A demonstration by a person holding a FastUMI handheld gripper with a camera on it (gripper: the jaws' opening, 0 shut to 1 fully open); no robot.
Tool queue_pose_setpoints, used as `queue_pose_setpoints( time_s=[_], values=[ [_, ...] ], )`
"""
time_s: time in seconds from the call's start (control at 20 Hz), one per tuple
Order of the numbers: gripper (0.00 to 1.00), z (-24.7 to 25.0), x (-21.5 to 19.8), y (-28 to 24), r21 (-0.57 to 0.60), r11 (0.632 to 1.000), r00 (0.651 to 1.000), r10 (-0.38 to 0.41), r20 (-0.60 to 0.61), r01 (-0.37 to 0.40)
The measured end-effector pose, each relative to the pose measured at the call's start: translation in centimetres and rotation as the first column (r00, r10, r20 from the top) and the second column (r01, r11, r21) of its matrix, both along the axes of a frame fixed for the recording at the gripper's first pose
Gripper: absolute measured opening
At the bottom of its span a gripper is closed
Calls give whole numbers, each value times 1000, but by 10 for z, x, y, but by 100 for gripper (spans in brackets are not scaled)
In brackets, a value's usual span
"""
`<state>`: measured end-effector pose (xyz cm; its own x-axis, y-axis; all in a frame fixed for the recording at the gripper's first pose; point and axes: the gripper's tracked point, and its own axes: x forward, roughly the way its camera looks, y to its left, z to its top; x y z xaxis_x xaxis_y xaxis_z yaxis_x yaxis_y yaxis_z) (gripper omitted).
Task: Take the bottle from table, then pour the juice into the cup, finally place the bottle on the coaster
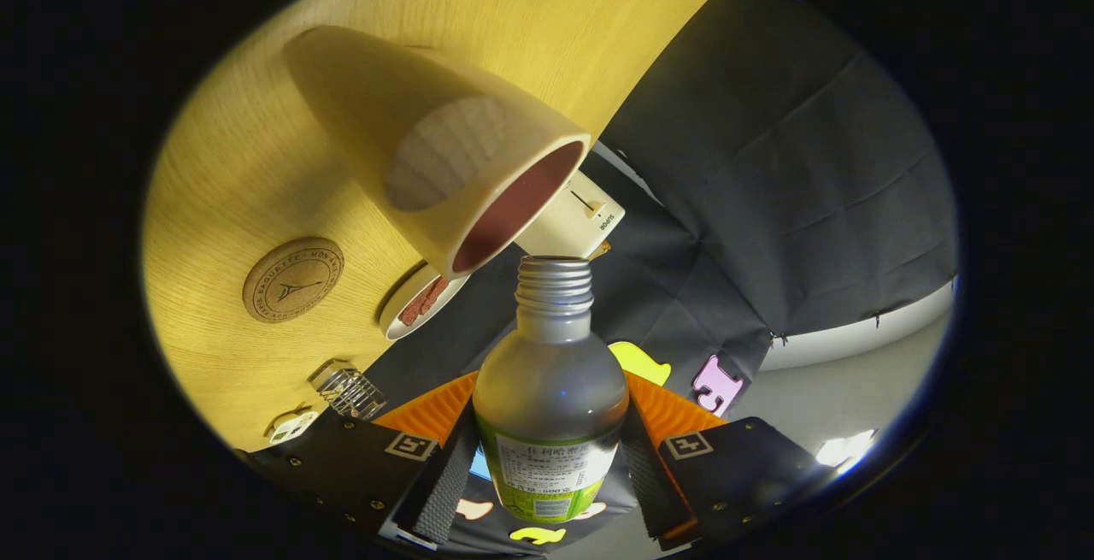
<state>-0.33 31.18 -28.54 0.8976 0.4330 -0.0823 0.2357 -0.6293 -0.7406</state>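
At the bottom centre of the frame, the gripper (551,457) was clamped on the bottle (551,389), both fingers pressing its sides. And the bottle's open threaded neck sat right at the rim of the cup (436,141), which filled the upper left, tilted against the wooden table (530,13). Lower left lay the round cork coaster (293,280), well apart from the cup, with a small white dish (410,312) between coaster and bottle.

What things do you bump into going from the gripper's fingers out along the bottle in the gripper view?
Gripper, fingers pressed on both sides of the bottle → bottle body → its open threaded neck → cup rim just beyond the mouth, with the table behind the cup.
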Motion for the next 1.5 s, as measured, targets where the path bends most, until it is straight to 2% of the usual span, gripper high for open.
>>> queue_pose_setpoints(
  time_s=[0.65, 0.9, 1.05, 1.3, 1.4, 1.5],
  values=[
    [81, -10, 1, -2, 101, 995, 998, -13, -69, 20],
    [81, -7, 4, -4, 207, 977, 994, -30, -102, 51],
    [81, -3, 1, -2, 325, 943, 990, -24, -139, 69],
    [81, 7, 1, 1, 496, 864, 986, 0, -168, 84],
    [81, 13, 4, -2, 562, 822, 985, 8, -171, 91],
    [81, 16, 7, -8, 635, 763, 981, 6, -194, 121]
  ],
)
